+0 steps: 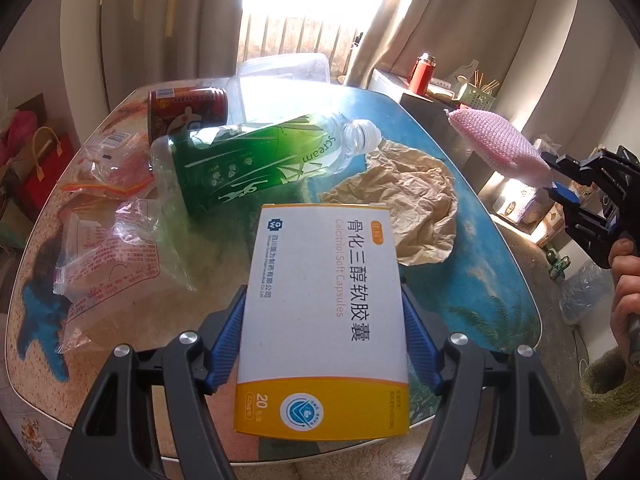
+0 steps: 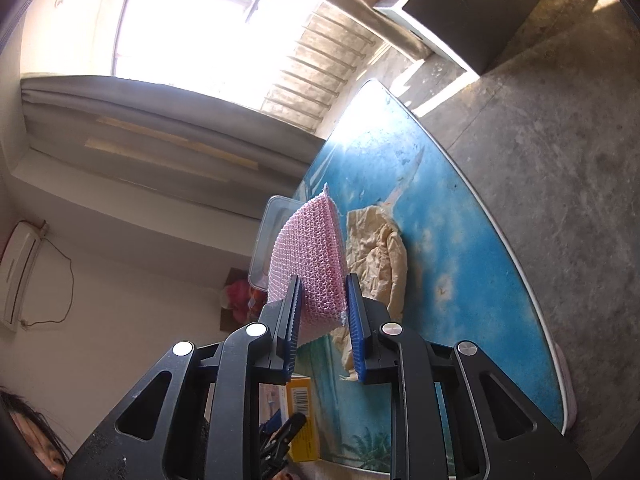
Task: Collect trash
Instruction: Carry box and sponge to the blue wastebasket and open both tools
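Observation:
My left gripper [image 1: 324,300] is shut on a white and yellow medicine box [image 1: 326,316] and holds it above the near edge of the table [image 1: 496,280]. My right gripper [image 2: 322,288] is shut on a pink knitted scrubbing pad [image 2: 308,256], held in the air off the table's right side; pad [image 1: 496,140] and gripper [image 1: 560,176] show in the left wrist view. On the table lie a green plastic bottle [image 1: 260,160], a red can [image 1: 186,110], crumpled brown paper [image 1: 404,204] and several clear wrappers [image 1: 108,256].
A clear plastic tub [image 1: 284,76] stands at the table's far edge. A side shelf with a red flask [image 1: 422,72] is at the back right. Bags [image 1: 36,168] sit on the floor at the left. Concrete floor lies to the right.

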Tool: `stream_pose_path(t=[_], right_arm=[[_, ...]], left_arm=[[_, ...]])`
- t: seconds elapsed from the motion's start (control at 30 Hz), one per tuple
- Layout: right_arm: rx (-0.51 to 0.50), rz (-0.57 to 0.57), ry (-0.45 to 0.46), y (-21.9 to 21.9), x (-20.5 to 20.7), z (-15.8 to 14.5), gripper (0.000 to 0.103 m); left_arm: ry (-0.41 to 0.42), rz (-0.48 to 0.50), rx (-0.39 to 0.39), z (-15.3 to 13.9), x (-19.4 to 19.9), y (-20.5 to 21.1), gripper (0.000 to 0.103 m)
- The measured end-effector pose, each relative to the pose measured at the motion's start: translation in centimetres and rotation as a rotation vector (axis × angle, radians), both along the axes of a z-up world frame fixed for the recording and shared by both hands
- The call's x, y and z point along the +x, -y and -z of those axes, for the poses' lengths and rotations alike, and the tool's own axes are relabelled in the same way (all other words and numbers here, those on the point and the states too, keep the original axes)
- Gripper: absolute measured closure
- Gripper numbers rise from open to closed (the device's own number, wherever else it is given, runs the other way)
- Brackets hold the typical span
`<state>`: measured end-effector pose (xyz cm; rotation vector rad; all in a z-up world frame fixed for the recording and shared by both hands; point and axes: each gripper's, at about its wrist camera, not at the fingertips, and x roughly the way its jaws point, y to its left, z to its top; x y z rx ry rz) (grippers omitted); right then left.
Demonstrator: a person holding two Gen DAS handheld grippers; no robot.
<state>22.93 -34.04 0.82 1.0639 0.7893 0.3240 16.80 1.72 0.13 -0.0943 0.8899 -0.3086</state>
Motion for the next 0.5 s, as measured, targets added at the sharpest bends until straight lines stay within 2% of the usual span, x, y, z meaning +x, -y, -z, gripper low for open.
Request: stream_pose_path(t=[0.13, 0.27, 0.4, 0.5], right_arm=[[0.006, 0.040, 0.032, 1.9, -3.0, -1.0, 0.083], [-0.053, 0.144, 0.064, 5.2, -7.9, -2.3, 0.083], [-0.145, 0.303, 0.058, 9.9, -14.2, -2.4, 0.083], [-0.221, 0.441, 0.004, 13.7, -19.1, -1.2, 0.083]], left_arm=[[0.040, 0.039, -0.022, -2.0, -0.7, 1.6, 0.034], [0.082, 0.144, -0.072, -4.3, -1.5, 5.2, 0.034], [0.114, 0.305, -0.085, -5.8, -2.4, 11.9, 0.034], [0.079, 0.450, -0.105, -5.4, -3.1, 18.5, 0.034]])
